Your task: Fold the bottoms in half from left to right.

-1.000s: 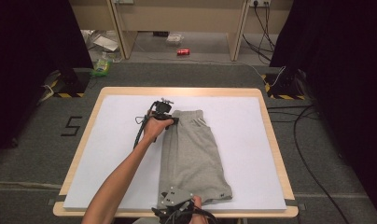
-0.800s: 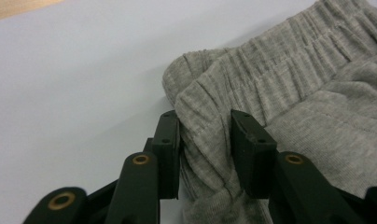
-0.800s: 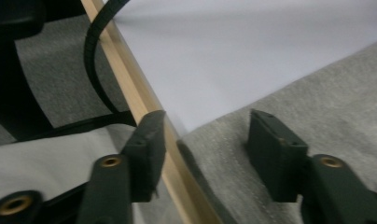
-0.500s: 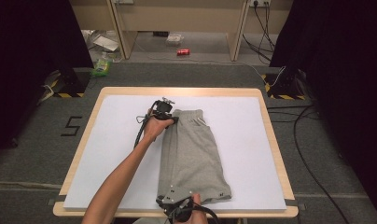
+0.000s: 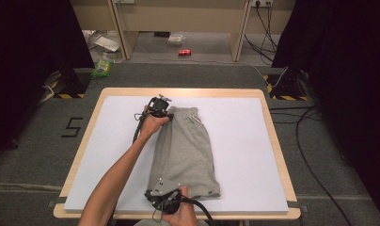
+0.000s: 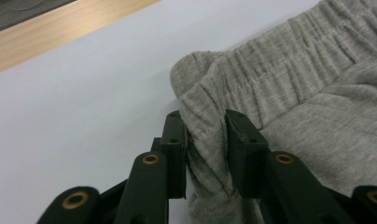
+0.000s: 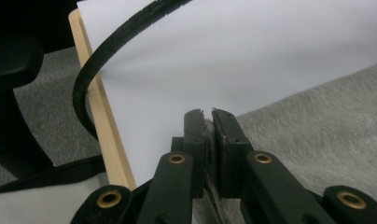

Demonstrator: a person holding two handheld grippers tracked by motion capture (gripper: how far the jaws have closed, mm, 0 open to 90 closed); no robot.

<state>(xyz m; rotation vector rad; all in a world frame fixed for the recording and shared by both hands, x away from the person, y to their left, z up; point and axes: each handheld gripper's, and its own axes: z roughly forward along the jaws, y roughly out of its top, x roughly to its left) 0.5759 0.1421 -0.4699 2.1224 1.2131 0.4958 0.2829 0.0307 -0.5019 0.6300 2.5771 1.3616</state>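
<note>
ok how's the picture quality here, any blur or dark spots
High view: evenly lit white table cover, both sides black. Left gripper view: shorts knit fairly sharp, nearest jaw parts soft. Right gripper view: jaws crisp, cable slightly soft, dark shape at far left.

Left forearm stretched forward across the table, hand wrapped round the left gripper (image 5: 161,109). Its jaws have just been closing, and a fold of grey cloth is pinched between the pads. Right gripper (image 5: 163,197) held low at the near edge, jaws clamped together, apparently with a thin hem caught between them.
</note>
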